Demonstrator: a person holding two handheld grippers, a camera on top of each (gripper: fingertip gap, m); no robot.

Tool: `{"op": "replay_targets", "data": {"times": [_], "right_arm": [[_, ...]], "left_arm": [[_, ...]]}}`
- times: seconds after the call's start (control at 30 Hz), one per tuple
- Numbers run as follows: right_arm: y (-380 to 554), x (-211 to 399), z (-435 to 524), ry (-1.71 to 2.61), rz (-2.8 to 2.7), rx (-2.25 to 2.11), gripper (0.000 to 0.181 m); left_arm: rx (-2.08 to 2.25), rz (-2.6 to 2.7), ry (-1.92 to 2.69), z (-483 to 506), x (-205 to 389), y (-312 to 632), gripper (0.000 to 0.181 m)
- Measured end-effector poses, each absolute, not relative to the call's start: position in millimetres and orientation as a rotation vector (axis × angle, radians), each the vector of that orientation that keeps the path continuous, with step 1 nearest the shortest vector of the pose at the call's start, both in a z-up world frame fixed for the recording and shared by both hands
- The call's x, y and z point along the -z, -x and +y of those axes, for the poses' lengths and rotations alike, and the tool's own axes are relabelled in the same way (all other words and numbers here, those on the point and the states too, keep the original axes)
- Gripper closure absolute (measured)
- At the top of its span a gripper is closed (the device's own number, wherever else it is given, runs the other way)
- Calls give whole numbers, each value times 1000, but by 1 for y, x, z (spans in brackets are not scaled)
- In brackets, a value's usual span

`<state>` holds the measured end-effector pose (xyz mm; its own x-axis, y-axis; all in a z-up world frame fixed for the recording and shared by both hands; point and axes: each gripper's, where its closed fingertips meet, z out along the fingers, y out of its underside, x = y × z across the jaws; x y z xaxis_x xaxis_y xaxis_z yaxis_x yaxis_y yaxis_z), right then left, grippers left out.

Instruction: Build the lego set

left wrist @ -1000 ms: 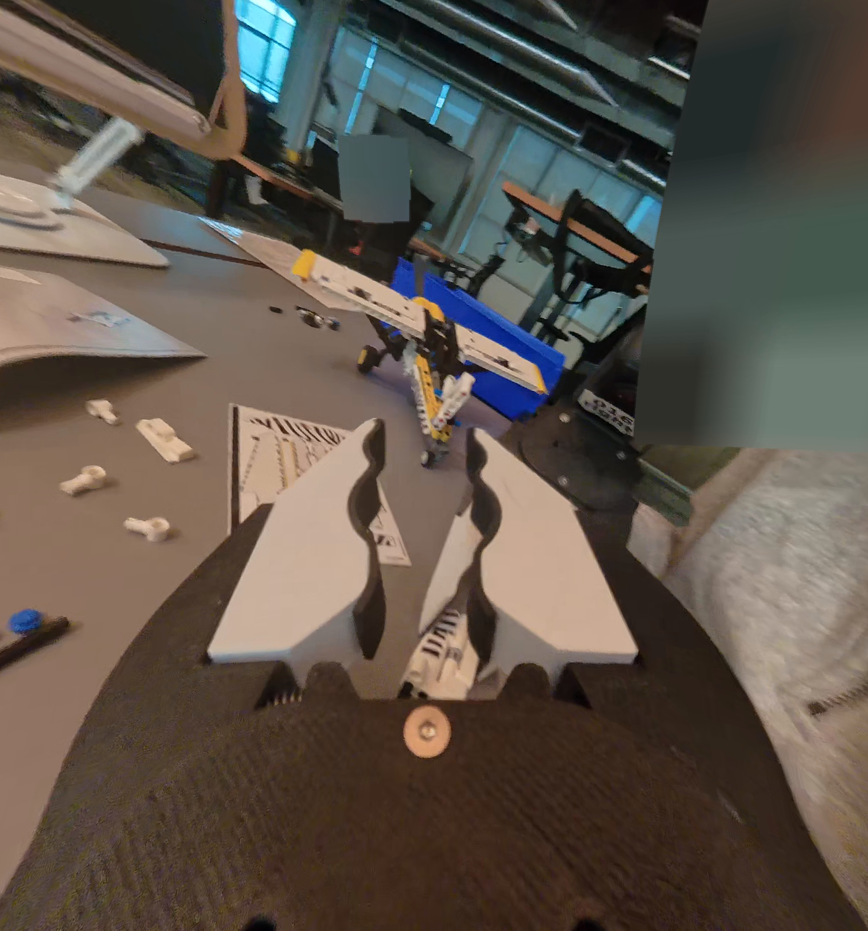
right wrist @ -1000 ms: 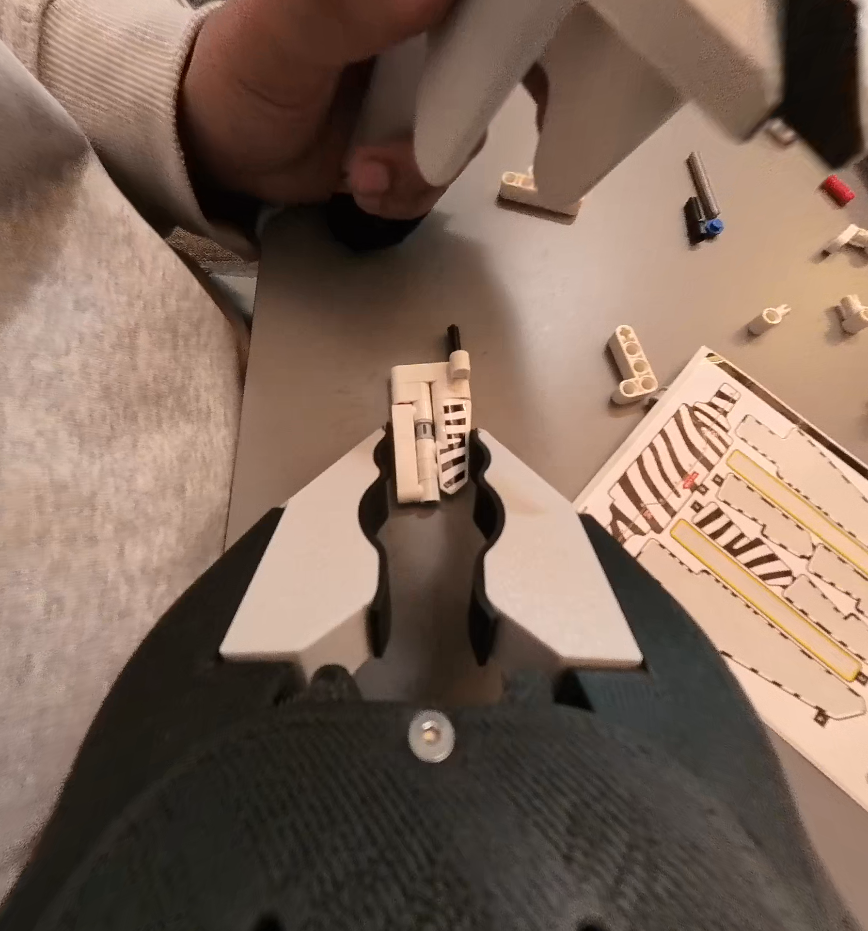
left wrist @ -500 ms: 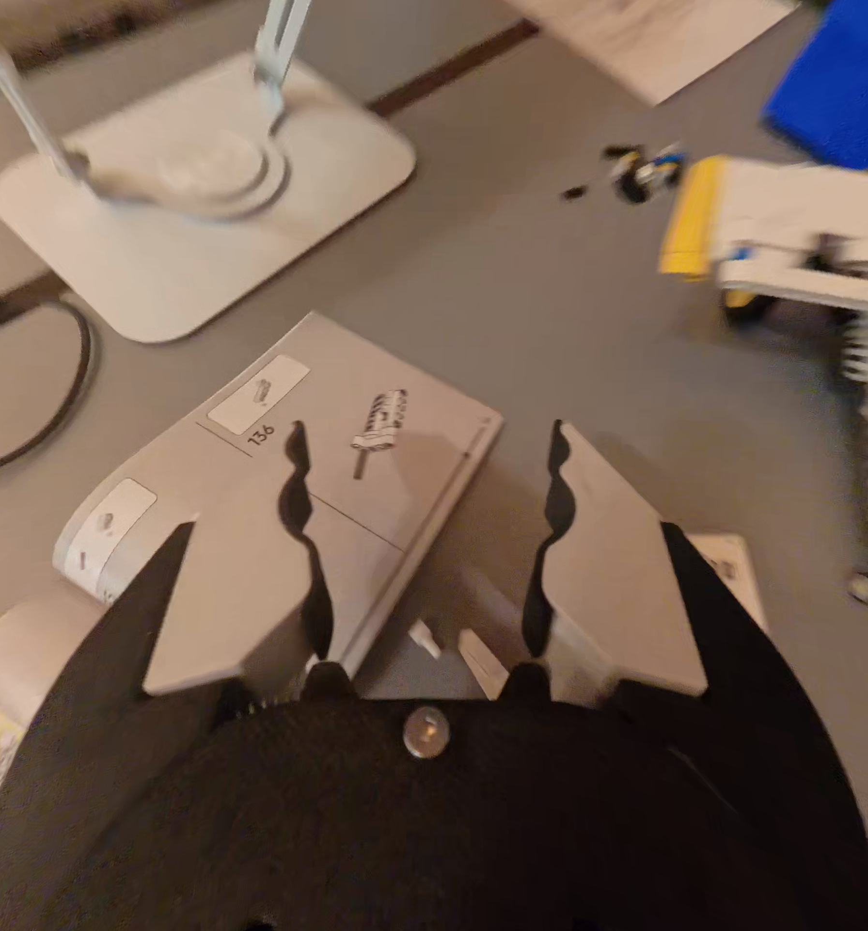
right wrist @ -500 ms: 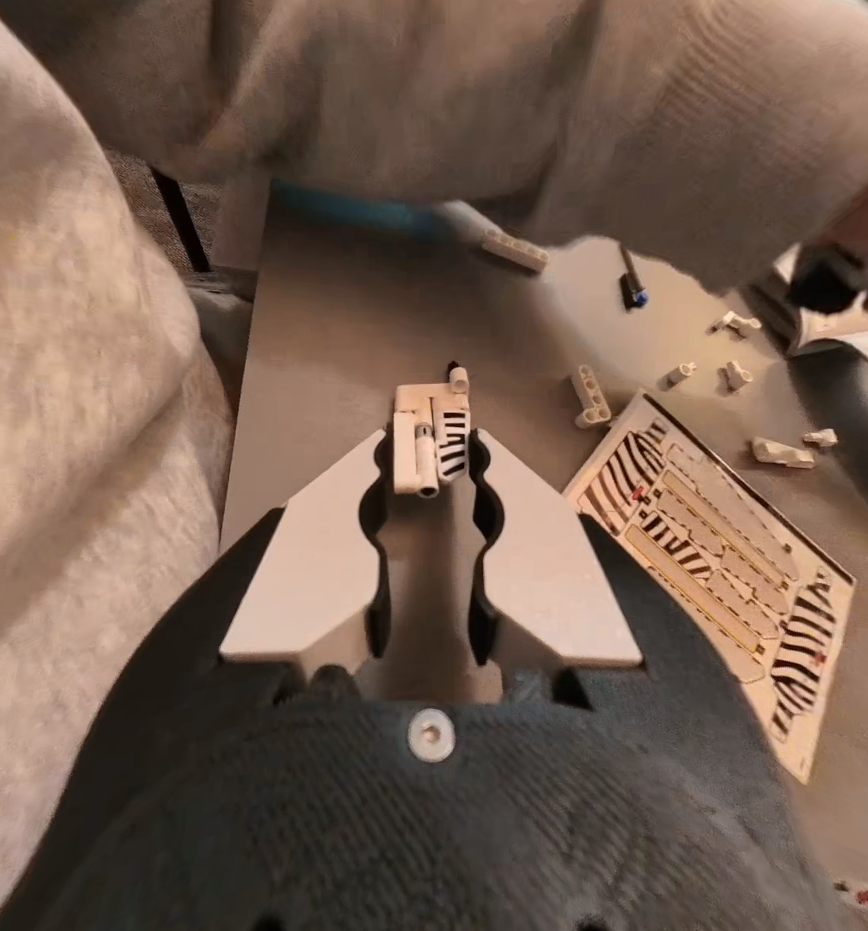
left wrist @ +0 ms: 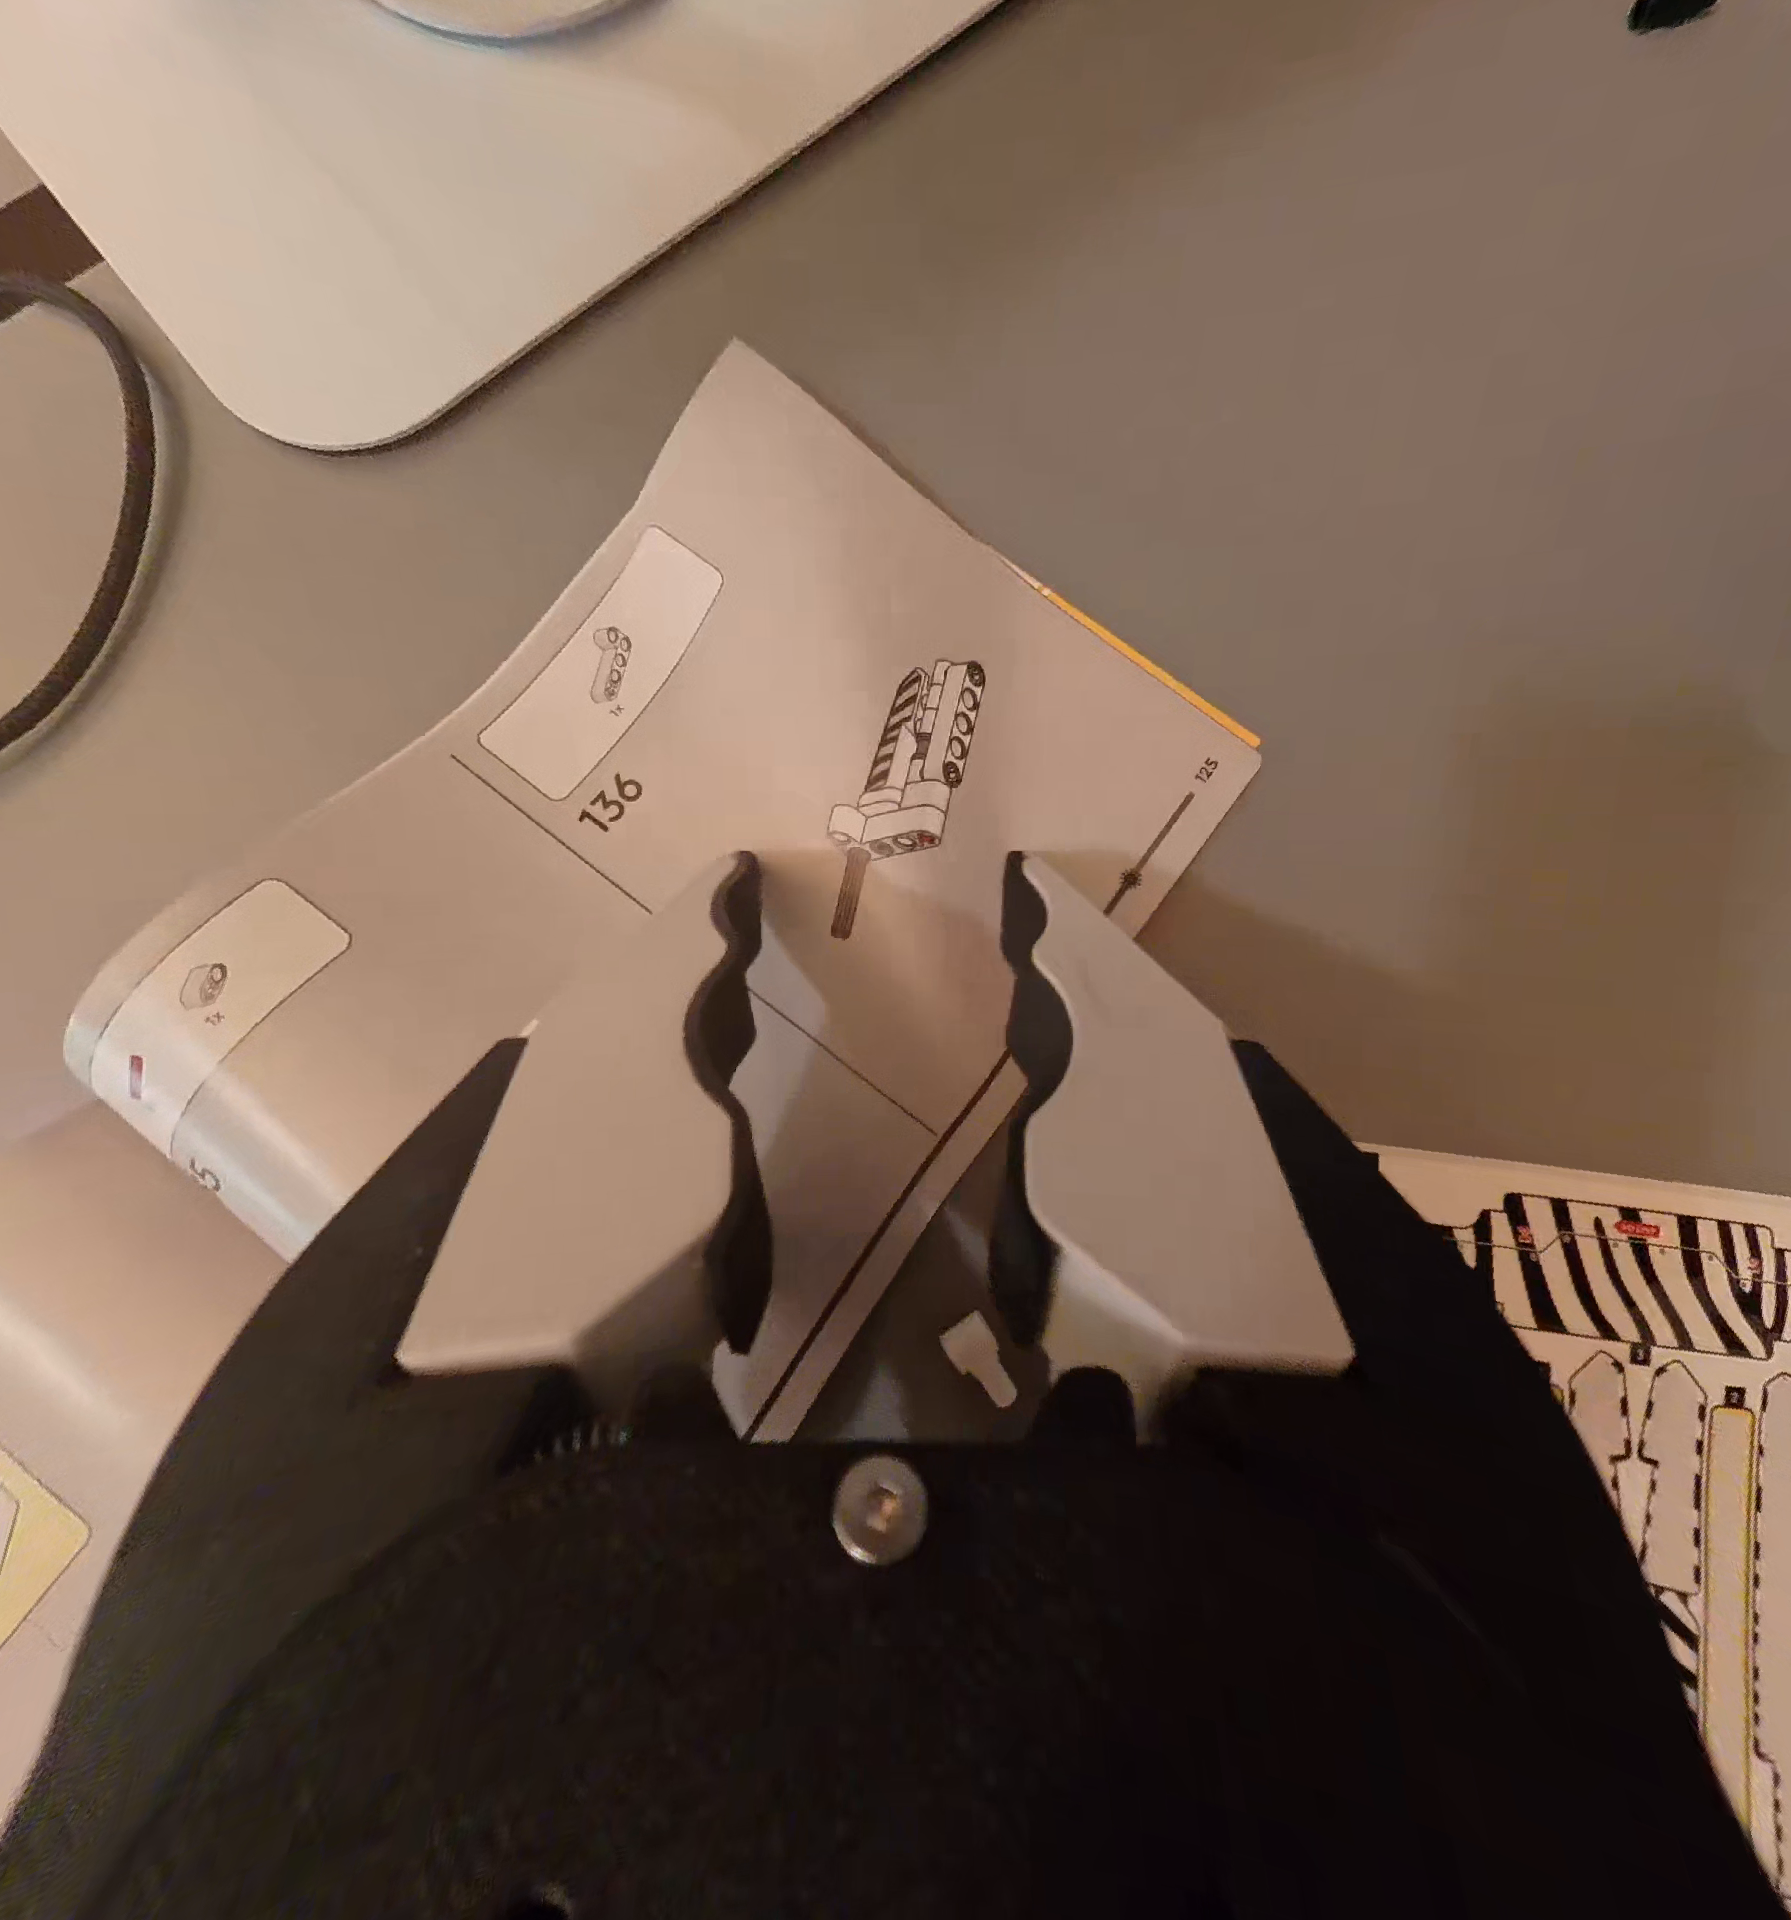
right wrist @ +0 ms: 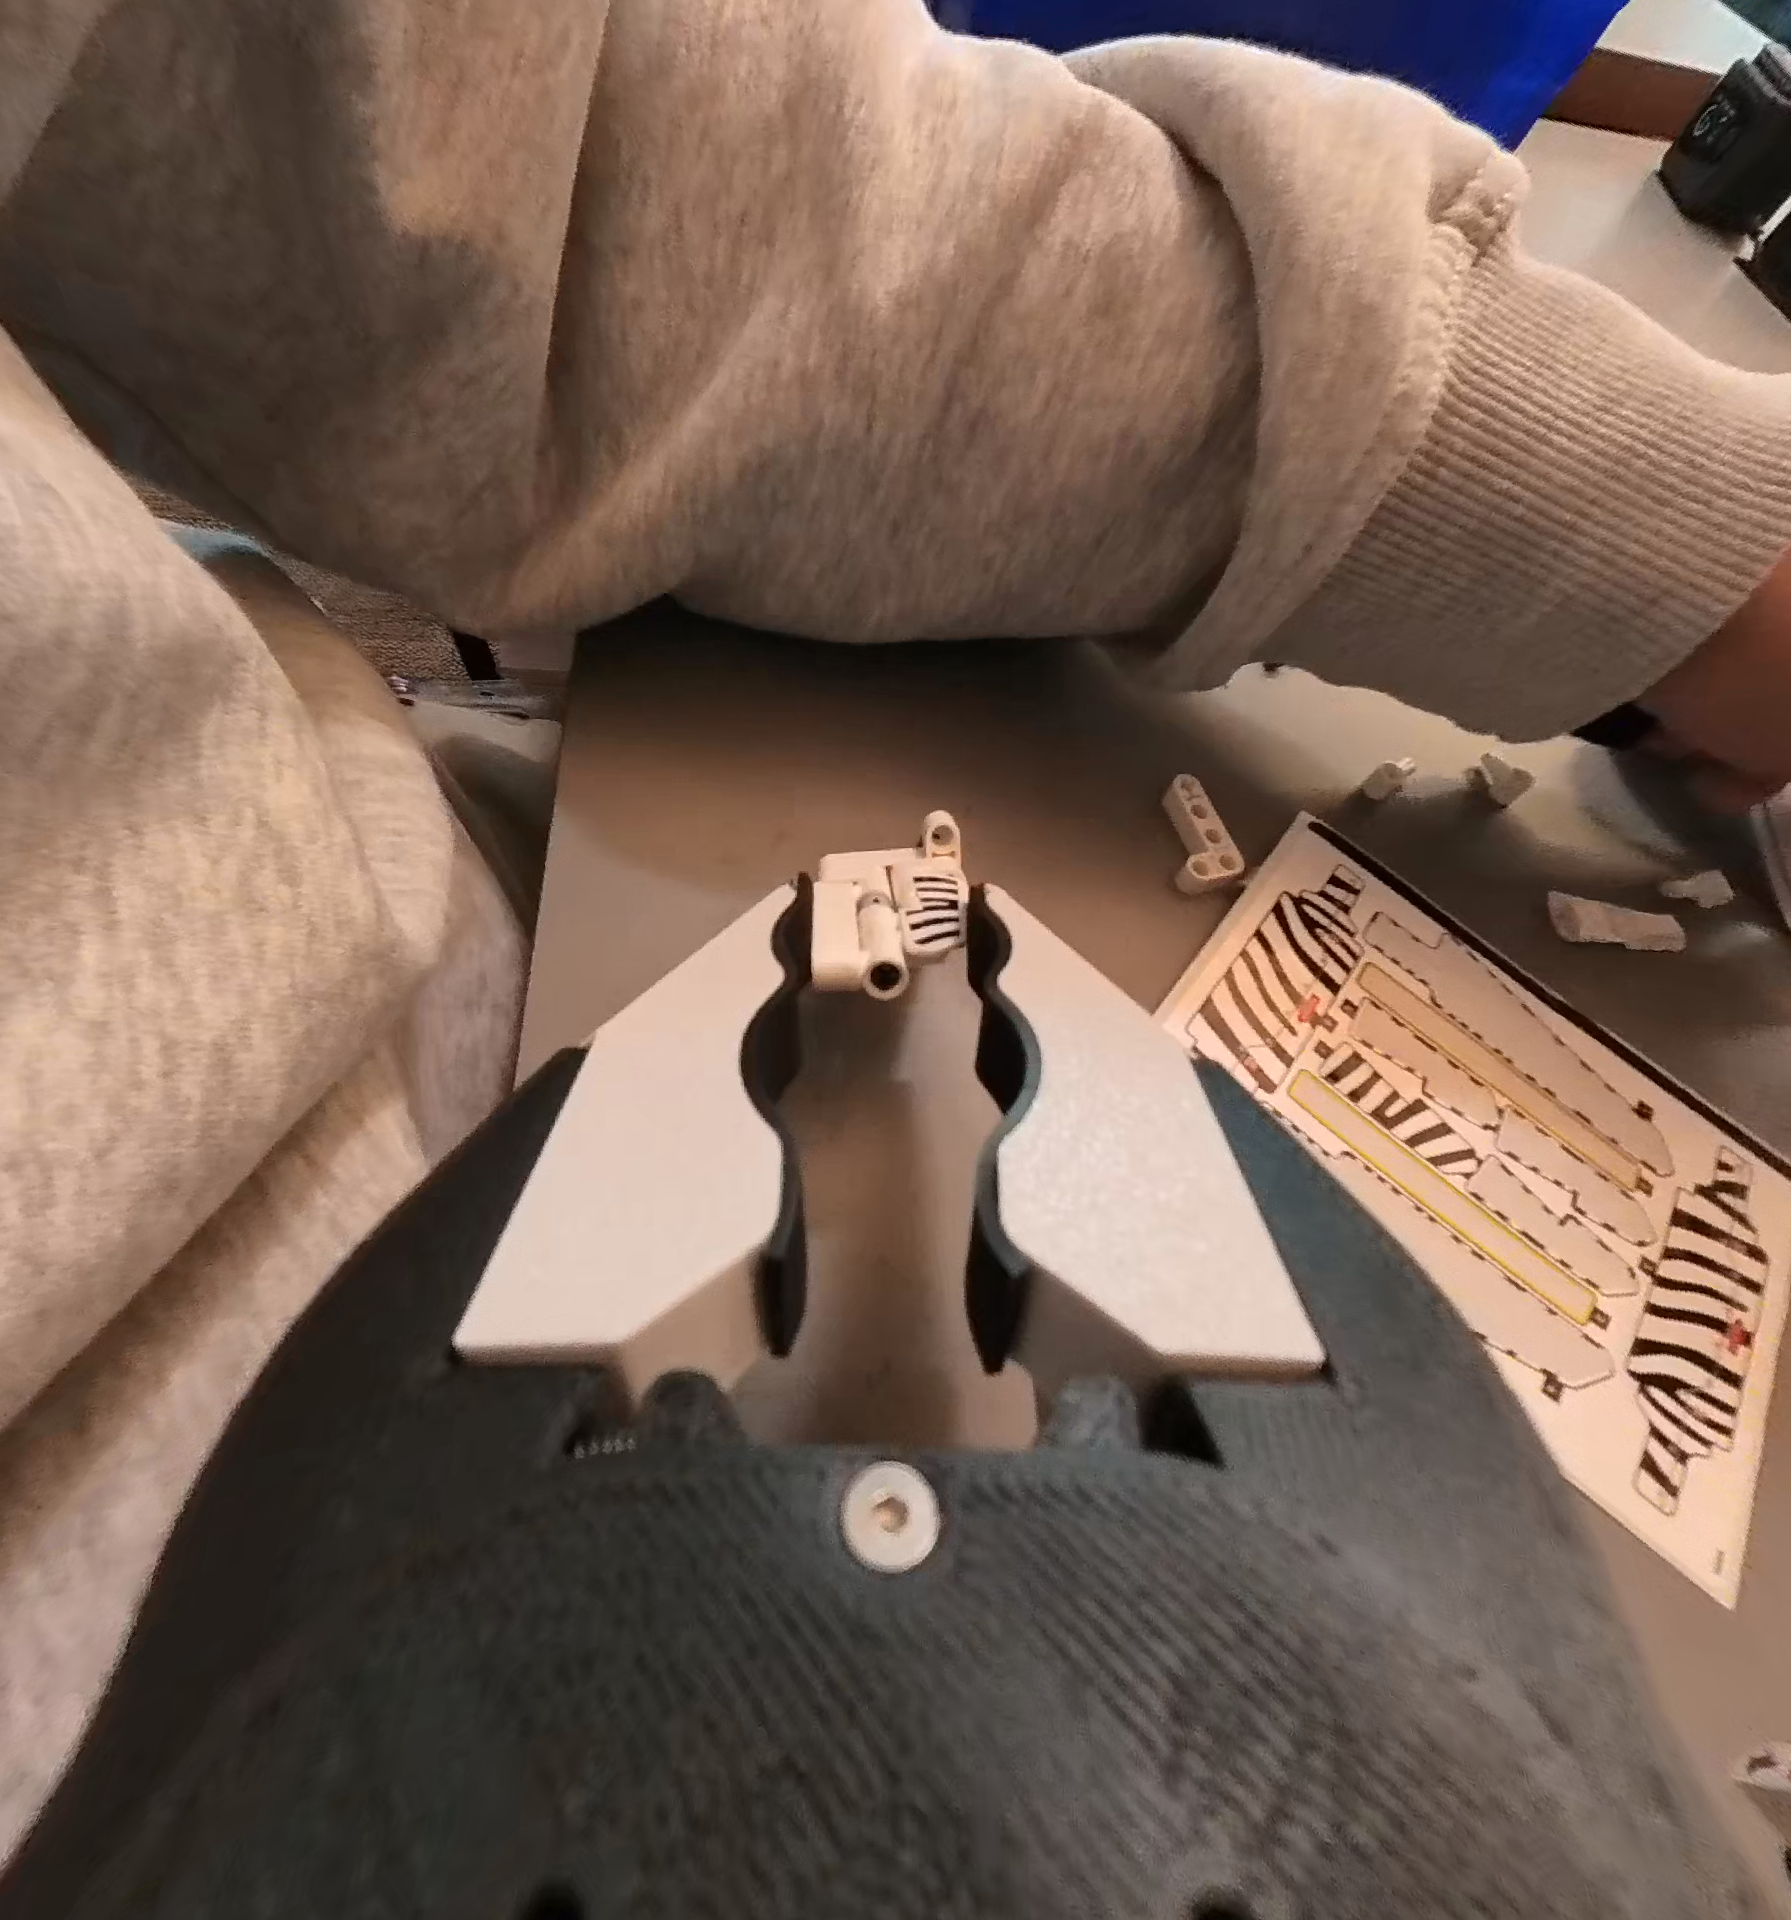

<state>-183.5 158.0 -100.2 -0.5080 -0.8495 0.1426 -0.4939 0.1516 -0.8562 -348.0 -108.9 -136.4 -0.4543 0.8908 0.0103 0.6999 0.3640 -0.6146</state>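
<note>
My left gripper (left wrist: 878,868) is open and empty, hovering over the open instruction booklet (left wrist: 766,644), its fingertips above a drawn build step. A small white Lego piece (left wrist: 977,1363) lies on the table below the jaws. My right gripper (right wrist: 889,896) is shut on a small white sub-assembly with a zebra-striped panel (right wrist: 870,925), held at the fingertips above the grey table (right wrist: 725,769). A white L-shaped beam (right wrist: 1205,847) lies just right of it on the table.
A zebra sticker sheet (right wrist: 1473,1164) lies right of my right gripper and shows in the left wrist view (left wrist: 1639,1278). Small white pieces (right wrist: 1613,920) lie beyond it. A grey sleeve (right wrist: 870,312) crosses above. A monitor stand base (left wrist: 351,187) and a black cable (left wrist: 112,540) lie beyond the booklet. The grippers' ends are close to 30 cm from one another. The small white Lego piece (left wrist: 977,1363) is closer to my left gripper, around 8 cm from its tips; the right tips are 20 cm off. The right camera catches it too, in the right wrist view (right wrist: 1706,886).
My left gripper swung from facing the plane model down over the booklet and opened. My right gripper kept hold of the sub-assembly while the person's sleeved arm moved across above it.
</note>
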Motion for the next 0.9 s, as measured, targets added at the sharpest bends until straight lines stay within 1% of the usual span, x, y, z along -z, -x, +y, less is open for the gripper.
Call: {"op": "replay_targets", "data": {"times": [0.03, 0.1, 0.2, 0.43, 0.9], "right_arm": [[183, 100, 158, 1287, 2062, 1305, 153], [184, 101, 158, 1291, 2065, 1305, 153], [184, 101, 158, 1292, 2070, 1305, 153], [185, 103, 156, 1302, 2085, 1307, 153], [185, 106, 154, 1313, 2105, 1293, 153]], "left_arm": [[-778, -2287, 1399, -109, 136, 347, 140], [-759, -2268, 1418, -105, 136, 348, 165], [-763, -2282, 1447, -106, 137, 347, 176], [-763, -2253, 1435, -107, 131, 345, 180], [-847, -1978, 1125, -110, 61, 319, 180]]}}
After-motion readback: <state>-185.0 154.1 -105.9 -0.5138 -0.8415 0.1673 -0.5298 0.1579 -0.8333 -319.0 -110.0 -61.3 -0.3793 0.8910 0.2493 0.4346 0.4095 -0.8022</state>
